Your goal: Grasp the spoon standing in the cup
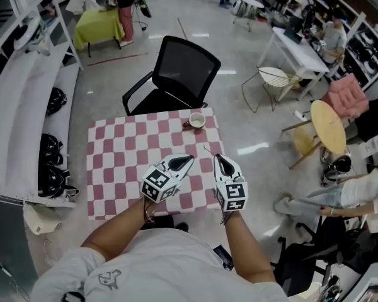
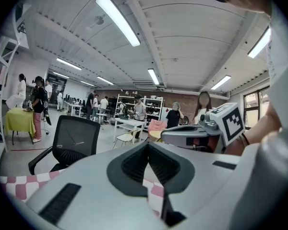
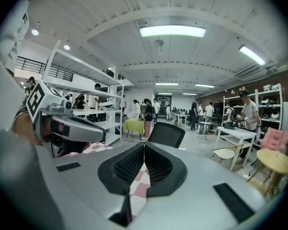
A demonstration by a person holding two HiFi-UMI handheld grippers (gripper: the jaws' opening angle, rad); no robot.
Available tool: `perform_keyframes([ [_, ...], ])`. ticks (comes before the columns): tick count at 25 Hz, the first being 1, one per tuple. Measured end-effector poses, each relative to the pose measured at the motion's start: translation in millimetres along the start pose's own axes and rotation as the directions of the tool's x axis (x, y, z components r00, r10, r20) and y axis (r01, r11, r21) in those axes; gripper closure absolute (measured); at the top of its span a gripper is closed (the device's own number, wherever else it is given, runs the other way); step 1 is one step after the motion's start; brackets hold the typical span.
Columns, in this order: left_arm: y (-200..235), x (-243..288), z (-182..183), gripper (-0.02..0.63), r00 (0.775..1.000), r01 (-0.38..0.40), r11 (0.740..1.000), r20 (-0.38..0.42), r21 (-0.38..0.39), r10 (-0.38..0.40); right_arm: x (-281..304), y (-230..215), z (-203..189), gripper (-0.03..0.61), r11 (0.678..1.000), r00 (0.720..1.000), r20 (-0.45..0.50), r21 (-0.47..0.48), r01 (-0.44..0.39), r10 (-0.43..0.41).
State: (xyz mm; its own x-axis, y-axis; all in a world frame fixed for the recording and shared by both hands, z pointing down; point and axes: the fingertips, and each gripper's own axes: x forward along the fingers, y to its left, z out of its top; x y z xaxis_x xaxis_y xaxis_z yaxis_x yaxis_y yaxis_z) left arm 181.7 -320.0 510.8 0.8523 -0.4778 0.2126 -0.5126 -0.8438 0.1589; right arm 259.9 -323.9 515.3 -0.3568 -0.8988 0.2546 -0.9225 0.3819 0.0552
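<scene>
Head view: cup [image 1: 196, 121] above frame centre, far edge of table [image 1: 113, 168], spoon indistinct; left gripper [image 1: 188, 160], right gripper [image 1: 218, 160] below, well short. Left gripper view: clenched, empty. Right gripper view: clenched too; spread before reaching, close on handle.

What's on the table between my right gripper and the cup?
In the head view, only bare checkered tablecloth lies between the right gripper and the cup; nothing stands on that stretch.
</scene>
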Motion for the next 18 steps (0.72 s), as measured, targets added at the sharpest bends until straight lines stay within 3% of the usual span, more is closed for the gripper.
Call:
perform_keyframes([
  [9, -21, -50, 3, 0.603, 1.0, -0.02, 1.0, 0.012, 0.021, 0.019, -37, 37, 9, 0.545, 1.0, 0.999, 0.034, 0.026, -0.011, 0.01],
  [18, -21, -104, 1, 0.603, 0.999, 0.041, 0.998, 0.01, 0.039, -0.042, -53, 90, 22, 0.545, 0.998, 0.998, 0.049, 0.037, 0.043, -0.044],
])
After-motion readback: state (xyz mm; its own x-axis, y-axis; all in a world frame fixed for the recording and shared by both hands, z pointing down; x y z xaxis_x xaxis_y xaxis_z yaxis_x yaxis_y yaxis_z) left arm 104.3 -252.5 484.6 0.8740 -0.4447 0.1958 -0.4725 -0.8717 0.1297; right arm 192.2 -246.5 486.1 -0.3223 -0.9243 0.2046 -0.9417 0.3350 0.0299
